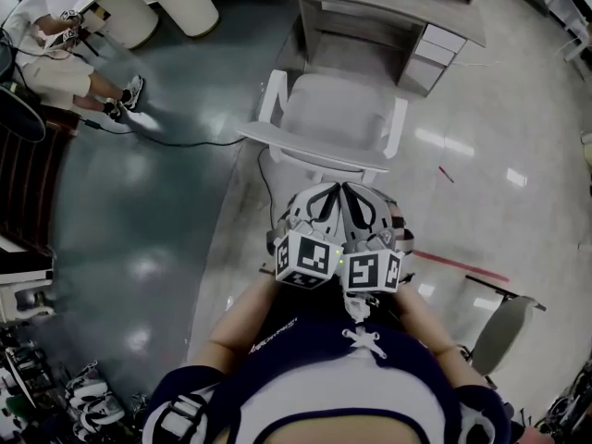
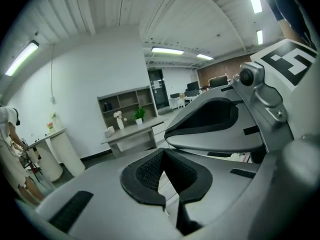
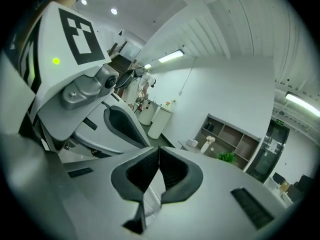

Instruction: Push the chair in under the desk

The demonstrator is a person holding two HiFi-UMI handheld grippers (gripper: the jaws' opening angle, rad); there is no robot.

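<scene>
A white chair (image 1: 335, 111) stands pulled out from the grey desk (image 1: 388, 0), its seat facing the desk's knee space. Its curved backrest rail (image 1: 305, 151) is nearest to me. My left gripper (image 1: 326, 191) and right gripper (image 1: 357, 191) are held side by side just short of that rail, apart from it, both shut on nothing. In the left gripper view the shut left gripper (image 2: 163, 152) points up towards the desk (image 2: 132, 134), with the right gripper's body beside it. In the right gripper view the right gripper (image 3: 159, 149) is shut and holds nothing.
A drawer unit (image 1: 431, 52) sits under the desk's right side. A black cable (image 1: 190, 142) runs across the dark floor at the left. A seated person (image 1: 55, 49) is at the far left. Another chair (image 1: 499, 326) stands at the lower right, beside a red floor line (image 1: 458, 264).
</scene>
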